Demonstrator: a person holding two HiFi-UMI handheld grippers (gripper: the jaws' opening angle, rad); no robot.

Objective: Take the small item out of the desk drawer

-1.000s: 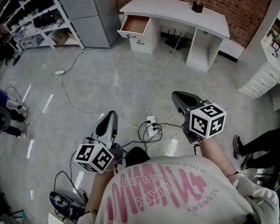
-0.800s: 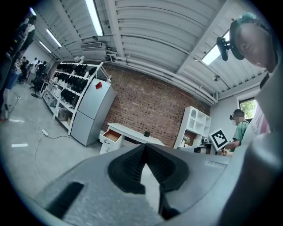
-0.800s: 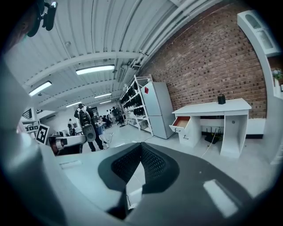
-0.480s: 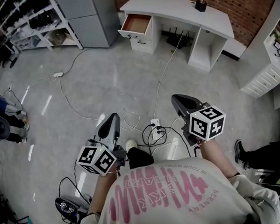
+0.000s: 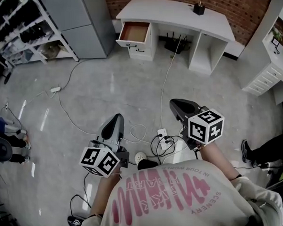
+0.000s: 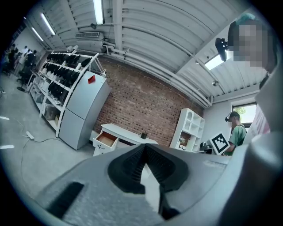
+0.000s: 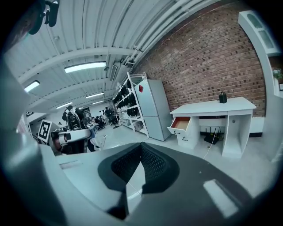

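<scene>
The white desk (image 5: 174, 13) stands against the brick wall, some way ahead across the floor. Its left drawer (image 5: 133, 32) is pulled open and shows a bare brown bottom; no small item shows in it from here. My left gripper (image 5: 115, 122) and right gripper (image 5: 178, 106) are held at waist height, both pointing towards the desk. Each has its jaws shut with nothing between them. In the left gripper view the drawer (image 6: 106, 139) is beyond the left gripper (image 6: 143, 146). The right gripper view shows the drawer (image 7: 180, 124) past the right gripper (image 7: 141, 145).
Cables and a power strip (image 5: 162, 132) lie on the floor just ahead of my feet. A grey cabinet (image 5: 85, 21) and a shelving rack (image 5: 26, 31) stand left of the desk. A white drawer unit (image 5: 265, 77) is at the right. A small dark object (image 5: 199, 8) sits on the desktop.
The person has stepped forward, so the cables and power strip have slid closer underfoot. Both grippers keep the same pose and stay shut.
</scene>
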